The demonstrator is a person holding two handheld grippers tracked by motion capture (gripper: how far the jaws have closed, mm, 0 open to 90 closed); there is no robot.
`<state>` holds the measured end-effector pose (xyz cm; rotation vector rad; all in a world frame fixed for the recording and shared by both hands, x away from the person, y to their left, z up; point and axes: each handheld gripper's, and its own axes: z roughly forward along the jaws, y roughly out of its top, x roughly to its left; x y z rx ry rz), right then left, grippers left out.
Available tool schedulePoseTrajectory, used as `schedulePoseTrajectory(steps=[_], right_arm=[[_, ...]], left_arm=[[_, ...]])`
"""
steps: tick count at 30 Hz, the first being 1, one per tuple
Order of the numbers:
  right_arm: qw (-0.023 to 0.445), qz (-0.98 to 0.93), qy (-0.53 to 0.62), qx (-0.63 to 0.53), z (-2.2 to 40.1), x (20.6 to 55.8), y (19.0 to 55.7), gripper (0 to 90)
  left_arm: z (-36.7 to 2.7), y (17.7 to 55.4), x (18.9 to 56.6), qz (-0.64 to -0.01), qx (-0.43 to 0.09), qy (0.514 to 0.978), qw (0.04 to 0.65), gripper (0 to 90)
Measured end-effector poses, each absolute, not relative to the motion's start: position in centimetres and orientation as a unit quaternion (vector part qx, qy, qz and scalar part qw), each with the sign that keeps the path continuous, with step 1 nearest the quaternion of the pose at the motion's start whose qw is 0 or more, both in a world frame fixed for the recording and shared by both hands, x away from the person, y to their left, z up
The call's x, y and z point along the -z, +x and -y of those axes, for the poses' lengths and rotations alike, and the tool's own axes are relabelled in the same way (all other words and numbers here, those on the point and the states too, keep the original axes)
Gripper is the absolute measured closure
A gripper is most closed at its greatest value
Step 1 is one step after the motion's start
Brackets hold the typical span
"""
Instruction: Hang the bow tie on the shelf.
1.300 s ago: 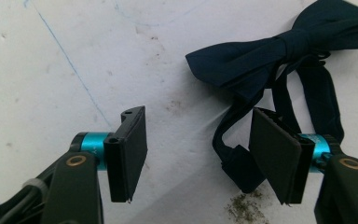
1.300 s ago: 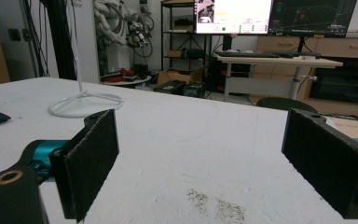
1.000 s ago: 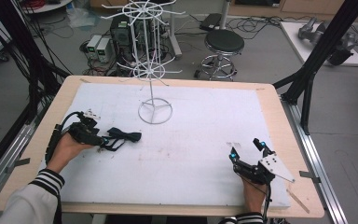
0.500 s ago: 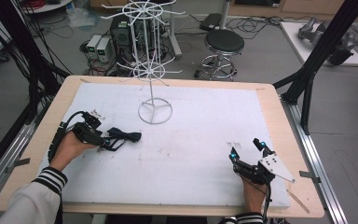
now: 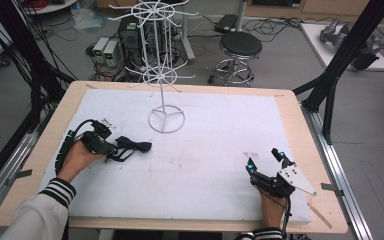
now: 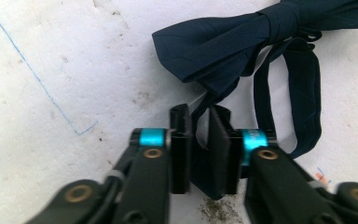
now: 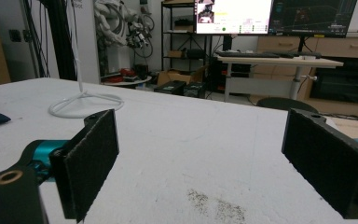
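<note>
Behind the left tool (image 6: 199, 140) clamped on bow tie (image 6: 242, 44), wire rack (image 5: 165, 65), right tool (image 5: 265, 161) spread apart.

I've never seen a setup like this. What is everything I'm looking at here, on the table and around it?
Bow tie: one, dark navy, with its strap, lying on the left part of the white table top.
Wire display stand: one, white, ring base on the far middle of the table, hooked arms up top.
Table: one, pale wood rim with a white sheet over it.
Stool: one, black round seat, on the floor beyond the table.
Monitor: lit screens on a desk across the room, seen from the right tongs.
Left tongs: one, black with blue rings, jaws closed on the bow tie's strap.
Right tongs: one, black, jaws wide apart, near the table's right front.
Hands: two, striped sleeves, at the near edge.
</note>
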<state>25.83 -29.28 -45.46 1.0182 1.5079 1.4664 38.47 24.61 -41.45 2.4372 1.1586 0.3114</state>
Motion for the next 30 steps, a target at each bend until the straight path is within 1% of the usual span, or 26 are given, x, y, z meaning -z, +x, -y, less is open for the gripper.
schedulePoseTrajectory(steps=[1,3,15,20,25,30], right_arm=[[0.392,-0.594,0.401,-0.577,29.3,45.5,25.8,10.0],[0.392,-0.594,0.401,-0.577,29.3,45.5,25.8,10.0],[0.392,-0.594,0.401,-0.577,29.3,45.5,25.8,10.0],[0.392,-0.594,0.400,-0.577,29.3,45.5,25.8,10.0],[0.393,-0.593,0.400,-0.577,29.3,45.5,25.8,10.0],[0.393,-0.594,0.401,-0.577,29.3,45.5,25.8,10.0]], left_arm=[[-24.6,38.4,41.4,-0.416,-0.111,0.878,0.211,84.8],[-24.6,38.3,41.4,-0.412,-0.116,0.877,0.216,87.2],[-24.6,37.6,41.4,-0.394,-0.152,0.877,0.229,88.0],[-24.6,37.0,40.8,-0.383,-0.173,0.871,0.254,88.0],[-24.5,36.1,40.0,-0.361,-0.195,0.860,0.303,88.1],[-24.4,35.7,39.5,-0.347,-0.214,0.852,0.328,88.1]])
